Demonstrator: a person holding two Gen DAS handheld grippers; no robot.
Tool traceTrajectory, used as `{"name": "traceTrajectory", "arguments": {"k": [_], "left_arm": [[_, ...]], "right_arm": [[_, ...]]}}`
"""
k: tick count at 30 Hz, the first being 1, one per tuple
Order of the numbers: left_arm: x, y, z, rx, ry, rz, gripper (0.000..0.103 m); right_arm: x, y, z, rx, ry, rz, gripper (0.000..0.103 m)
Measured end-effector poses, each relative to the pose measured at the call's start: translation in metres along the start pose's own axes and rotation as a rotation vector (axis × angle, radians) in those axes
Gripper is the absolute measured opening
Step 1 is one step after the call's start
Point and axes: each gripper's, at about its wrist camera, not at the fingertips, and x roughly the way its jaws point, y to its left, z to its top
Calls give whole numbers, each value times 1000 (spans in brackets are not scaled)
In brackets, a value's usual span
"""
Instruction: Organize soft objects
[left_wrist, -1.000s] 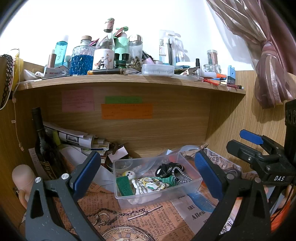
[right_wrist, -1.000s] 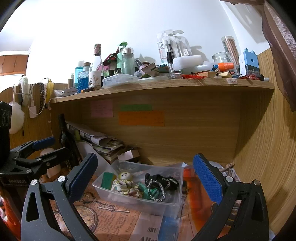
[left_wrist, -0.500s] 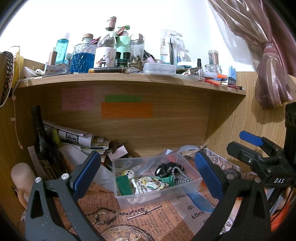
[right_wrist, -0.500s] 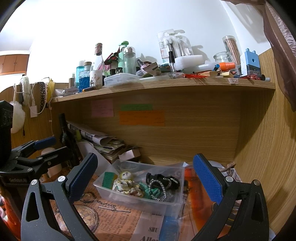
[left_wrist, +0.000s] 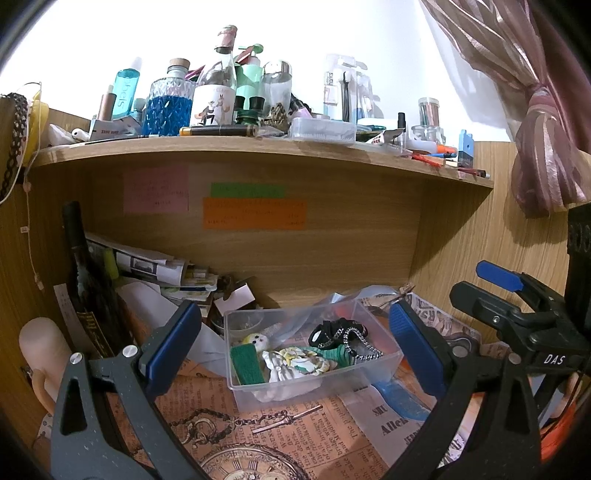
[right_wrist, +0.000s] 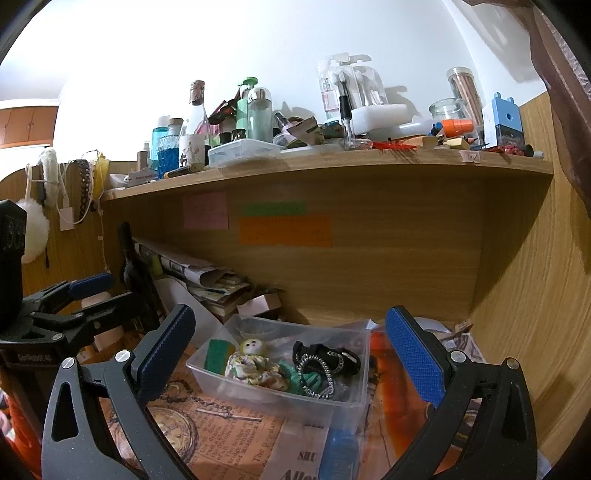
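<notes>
A clear plastic box sits on the newspaper-covered desk under the shelf. It holds a small rag doll, a green sponge, a green scrunchie and a black studded strap. My left gripper is open and empty, held in front of the box. My right gripper is open and empty, also in front of the box. Each gripper shows at the edge of the other's view.
A dark wine bottle and a stack of newspapers stand at the back left. A cluttered shelf with bottles hangs above. A pink curtain hangs right. A blue item lies beside the box.
Both grippers have drifted slightly, so the scene shifts a little in each view. Both stay open and empty. The box and its contents have not moved.
</notes>
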Motion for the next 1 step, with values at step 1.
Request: {"name": "traceTrajectory", "arguments": {"k": [1], "left_arm": [[1,0,0,0,1,-1,103]], "right_arm": [[1,0,0,0,2,0,103]]}}
